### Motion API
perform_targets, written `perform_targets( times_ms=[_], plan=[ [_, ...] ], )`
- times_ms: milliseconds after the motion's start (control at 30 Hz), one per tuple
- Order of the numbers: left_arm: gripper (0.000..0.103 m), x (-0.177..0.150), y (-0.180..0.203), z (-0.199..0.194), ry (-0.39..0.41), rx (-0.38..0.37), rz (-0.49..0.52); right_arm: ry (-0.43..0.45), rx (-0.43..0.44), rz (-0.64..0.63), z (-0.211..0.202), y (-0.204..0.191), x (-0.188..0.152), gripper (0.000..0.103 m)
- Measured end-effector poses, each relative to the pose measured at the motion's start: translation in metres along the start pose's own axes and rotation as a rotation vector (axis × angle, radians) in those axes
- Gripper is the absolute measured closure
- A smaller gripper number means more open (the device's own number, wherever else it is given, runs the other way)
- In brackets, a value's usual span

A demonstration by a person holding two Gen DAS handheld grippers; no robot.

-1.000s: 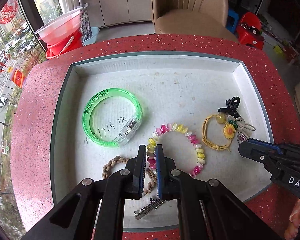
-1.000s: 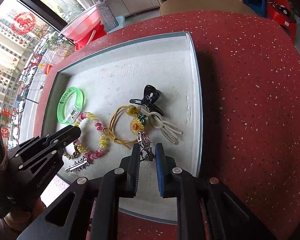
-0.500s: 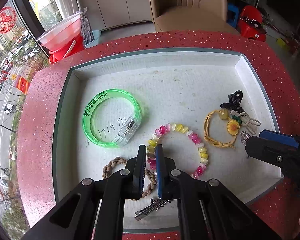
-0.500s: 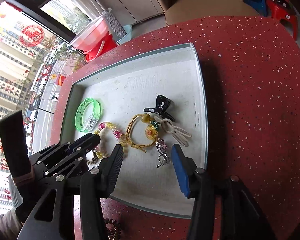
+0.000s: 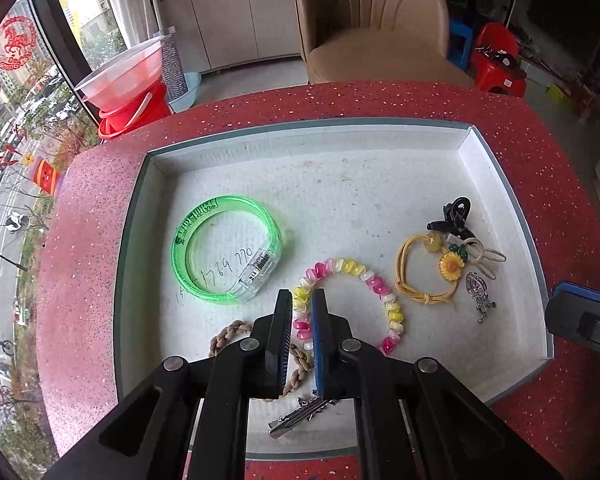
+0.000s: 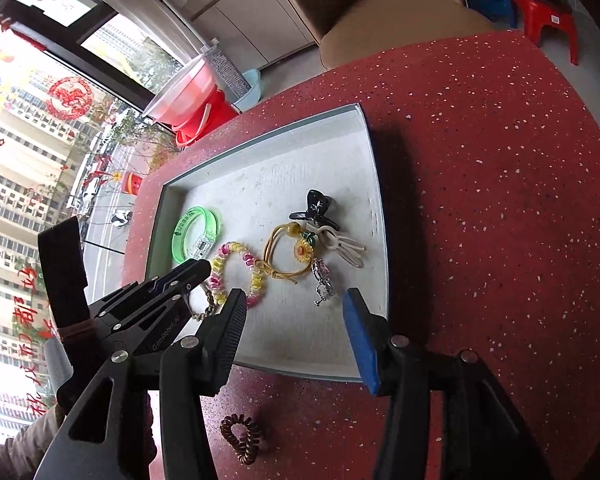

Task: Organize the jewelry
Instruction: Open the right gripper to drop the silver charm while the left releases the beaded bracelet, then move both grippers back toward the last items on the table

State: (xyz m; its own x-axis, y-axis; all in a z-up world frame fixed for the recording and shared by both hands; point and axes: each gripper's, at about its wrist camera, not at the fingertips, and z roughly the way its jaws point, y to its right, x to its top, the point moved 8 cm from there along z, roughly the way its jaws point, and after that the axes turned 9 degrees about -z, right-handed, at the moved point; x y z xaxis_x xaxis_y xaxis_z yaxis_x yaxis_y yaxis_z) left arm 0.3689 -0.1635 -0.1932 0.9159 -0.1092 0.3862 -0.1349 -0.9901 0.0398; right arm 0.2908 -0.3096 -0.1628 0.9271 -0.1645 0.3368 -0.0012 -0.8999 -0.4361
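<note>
Inside the white tray (image 6: 374, 184) lie the bracelets and clips, with the silver charm (image 6: 323, 280) at twelve o'clock from the right gripper (image 6: 296, 336). Its jaws have just been opening, with nothing between them, probably because it let the charm go. The left gripper (image 5: 302, 340) has its jaws together and empty over the bead bracelet (image 5: 374, 284).

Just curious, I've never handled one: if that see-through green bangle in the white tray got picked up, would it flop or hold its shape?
The see-through green plastic bangle probably keeps its ring shape; it looks rigid. Its glossy surface may be slippery. Stood on edge, it could roll.
</note>
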Motion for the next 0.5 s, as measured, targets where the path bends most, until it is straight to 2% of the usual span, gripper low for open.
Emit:
perform_targets(
  times_ms=[67,100,133,200,300,500],
  plan=[
    [0.074,0.002,0.0,-0.005,0.012,-0.007,-0.004,0.0,0.002,0.004,-0.002,-0.001,-0.003,0.049],
    [0.043,0.002,0.0,-0.008,0.016,-0.011,-0.009,-0.001,0.002,0.005,-0.004,-0.001,-0.005,0.049],
    [0.0,0.003,-0.002,-0.01,0.017,-0.009,-0.017,-0.002,0.002,0.005,-0.005,-0.001,-0.006,0.049],
    [0.0,0.005,-0.004,-0.019,0.059,-0.013,-0.032,-0.003,0.002,0.002,-0.007,-0.003,-0.009,0.048],
    [0.0,0.006,-0.008,-0.024,0.064,-0.02,-0.04,-0.001,0.001,-0.007,-0.011,-0.006,-0.014,0.043],
    [0.0,-0.005,-0.022,-0.035,0.079,0.005,-0.061,0.011,0.01,-0.034,-0.021,-0.015,-0.024,0.02]
  ],
)
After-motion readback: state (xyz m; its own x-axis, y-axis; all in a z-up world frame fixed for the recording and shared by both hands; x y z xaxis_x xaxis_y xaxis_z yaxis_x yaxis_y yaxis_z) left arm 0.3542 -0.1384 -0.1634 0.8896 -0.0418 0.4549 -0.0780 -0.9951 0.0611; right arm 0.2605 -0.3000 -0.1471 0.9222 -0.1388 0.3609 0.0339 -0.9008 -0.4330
